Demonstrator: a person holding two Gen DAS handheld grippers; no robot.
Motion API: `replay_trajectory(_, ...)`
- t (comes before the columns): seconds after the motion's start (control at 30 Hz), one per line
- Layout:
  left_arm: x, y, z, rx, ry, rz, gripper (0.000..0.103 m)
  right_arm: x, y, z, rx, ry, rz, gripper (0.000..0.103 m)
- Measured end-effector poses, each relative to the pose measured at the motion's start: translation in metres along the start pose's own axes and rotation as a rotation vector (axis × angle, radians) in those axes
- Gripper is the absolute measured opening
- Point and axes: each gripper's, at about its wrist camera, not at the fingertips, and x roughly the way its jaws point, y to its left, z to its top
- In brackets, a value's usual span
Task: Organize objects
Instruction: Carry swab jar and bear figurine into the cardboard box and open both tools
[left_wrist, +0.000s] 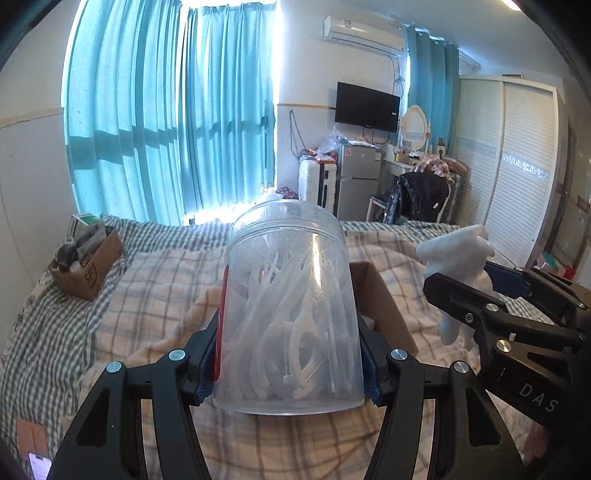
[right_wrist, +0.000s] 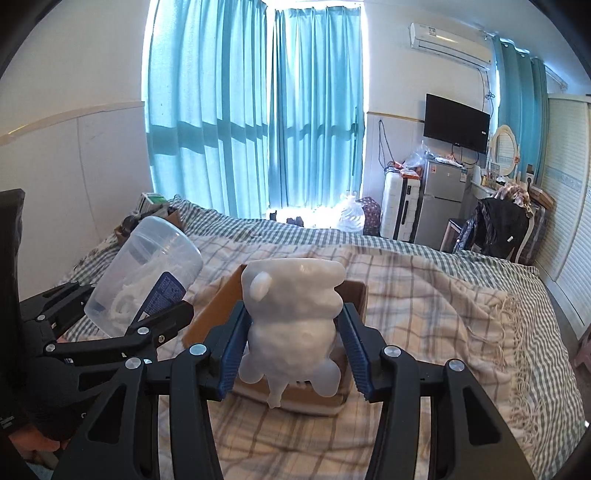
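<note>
Clear glossy plastic jar (left_wrist: 291, 295), matt white waxy figurine (right_wrist: 293, 325), brown cardboard box (right_wrist: 214, 314), woven checked cloth blanket (right_wrist: 424, 295).

An open cardboard box (right_wrist: 354, 295) sits mid-bed, beyond both loaded grippers. Bare blanket (right_wrist: 443, 314) lies right; another box (left_wrist: 86, 273) occupies the far left.

Site: home bedroom.
Evidence: bed (right_wrist: 424, 266) with checked blanket, teal curtains (right_wrist: 255, 110), wall TV (right_wrist: 456, 123), small fridge (right_wrist: 441, 203), wardrobe (left_wrist: 517, 166), vanity mirror (right_wrist: 504, 149).
</note>
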Motion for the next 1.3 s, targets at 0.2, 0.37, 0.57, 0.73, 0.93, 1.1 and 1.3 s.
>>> replay_trajectory(0.2, 0.044, 0.004, 0.011, 0.026, 0.029, 0.002, 0.062, 0.047, -0.012, 0.017, 0.014, 0.018, -0.01, 0.049)
replay_trajectory(0.37, 0.082, 0.008, 0.005, 0.027, 0.062, -0.002, 0.062, 0.088, -0.027, 0.015, 0.026, 0.053, -0.03, 0.049)
replay_trajectory(0.57, 0.118, 0.014, -0.015, -0.008, 0.108, -0.02, 0.062, 0.13, -0.041, 0.0, 0.04, 0.103, -0.034, 0.049)
replay_trajectory(0.73, 0.138, 0.014, -0.02, -0.001, 0.132, -0.029, 0.062, 0.155, -0.046, -0.008, 0.045, 0.129, -0.039, 0.049)
replay_trajectory(0.93, 0.15, 0.012, -0.019, 0.03, 0.144, -0.023, 0.063, 0.168, -0.049, -0.012, 0.044, 0.133, -0.045, 0.049)
replay_trajectory(1.1, 0.154, 0.01, -0.018, 0.009, 0.158, -0.032, 0.064, 0.168, -0.052, -0.013, 0.054, 0.13, -0.037, 0.05)
replay_trajectory(1.3, 0.132, 0.0, -0.011, 0.014, 0.085, -0.013, 0.103, 0.14, -0.06, -0.007, 0.087, 0.086, -0.058, 0.073)
